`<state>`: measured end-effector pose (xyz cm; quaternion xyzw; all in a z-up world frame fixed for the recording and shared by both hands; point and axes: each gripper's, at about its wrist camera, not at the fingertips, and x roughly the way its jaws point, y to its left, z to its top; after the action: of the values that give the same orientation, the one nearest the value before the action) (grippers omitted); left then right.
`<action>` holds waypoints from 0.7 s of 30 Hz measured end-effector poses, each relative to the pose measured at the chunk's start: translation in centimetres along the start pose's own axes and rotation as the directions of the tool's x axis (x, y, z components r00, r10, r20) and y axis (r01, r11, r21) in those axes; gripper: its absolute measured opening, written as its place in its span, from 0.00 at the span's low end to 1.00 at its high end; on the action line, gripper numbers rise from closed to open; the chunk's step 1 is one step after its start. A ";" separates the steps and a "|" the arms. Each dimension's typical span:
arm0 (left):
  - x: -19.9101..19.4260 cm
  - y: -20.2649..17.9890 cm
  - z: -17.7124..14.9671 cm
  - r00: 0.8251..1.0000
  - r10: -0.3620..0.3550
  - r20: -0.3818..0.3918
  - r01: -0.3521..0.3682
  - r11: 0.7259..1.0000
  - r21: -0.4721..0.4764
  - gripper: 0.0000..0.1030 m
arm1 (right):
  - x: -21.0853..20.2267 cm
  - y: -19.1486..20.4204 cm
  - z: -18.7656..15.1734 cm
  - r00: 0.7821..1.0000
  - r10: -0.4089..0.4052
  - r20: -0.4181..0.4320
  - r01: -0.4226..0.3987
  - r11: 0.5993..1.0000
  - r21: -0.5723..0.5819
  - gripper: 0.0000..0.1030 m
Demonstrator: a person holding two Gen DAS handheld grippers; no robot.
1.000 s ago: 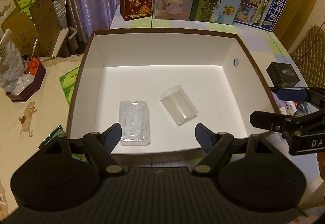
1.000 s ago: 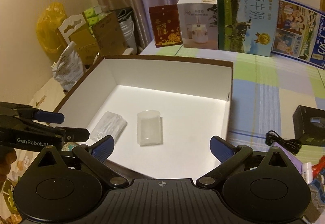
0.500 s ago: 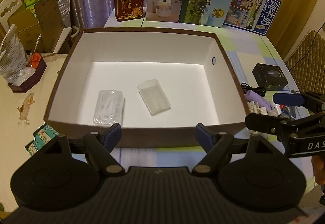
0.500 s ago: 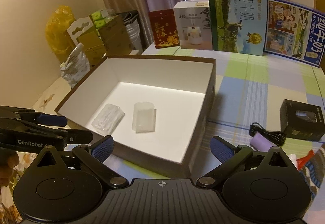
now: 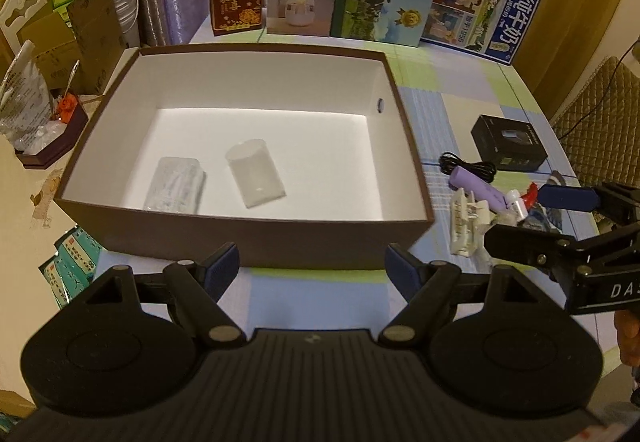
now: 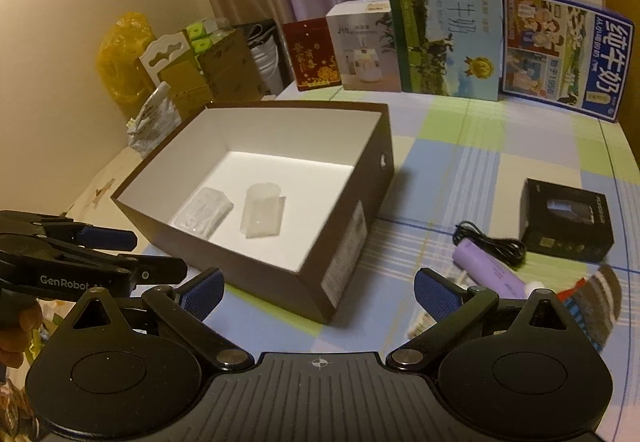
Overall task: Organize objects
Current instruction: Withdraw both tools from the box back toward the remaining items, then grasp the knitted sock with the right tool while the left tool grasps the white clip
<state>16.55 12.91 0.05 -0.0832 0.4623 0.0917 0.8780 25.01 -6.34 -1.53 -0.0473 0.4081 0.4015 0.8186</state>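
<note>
- Hovering nearest, the left gripper (image 5: 312,262) and the right gripper (image 6: 318,288) both stand wide apart with nothing between the pads, short of the box (image 5: 256,242).
- Lying just right of the box on the cloth, the loose pile comes next: a white clip (image 5: 464,219), stiff and light, best pinched across its flat sides.
- Beside it the purple tube (image 6: 490,268) is smooth and round, so it may roll or slip; grip mid-length, pads square across it.
- The black cable (image 6: 494,242) touching the tube is limp and will dangle; take it at the bunched coil.
- The black case (image 6: 566,219) beyond looks rigid and heavier; take it across its narrow sides.
- Inside the box, a clear tray (image 5: 174,183) and a clear cup (image 5: 256,171), probably thin, crushable plastic, lie apart on the white floor.
</note>
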 end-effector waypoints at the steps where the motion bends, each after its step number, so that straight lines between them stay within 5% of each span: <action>1: 0.0 -0.4 -0.2 1.000 -0.001 -0.001 0.001 1.000 0.003 0.75 | -0.2 -0.3 -0.2 1.000 0.000 -0.002 0.000 1.000 0.002 0.96; 21: 3.8 -12.3 -2.5 0.986 -0.141 -0.084 0.151 0.980 0.133 0.82 | -6.3 -11.4 -6.1 0.986 -0.161 -0.048 0.167 0.964 0.208 0.96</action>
<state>19.60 0.69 -3.78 -0.0590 0.4924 -0.0085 0.8683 26.92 -20.37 -3.98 -0.0001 0.4557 0.2860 0.8430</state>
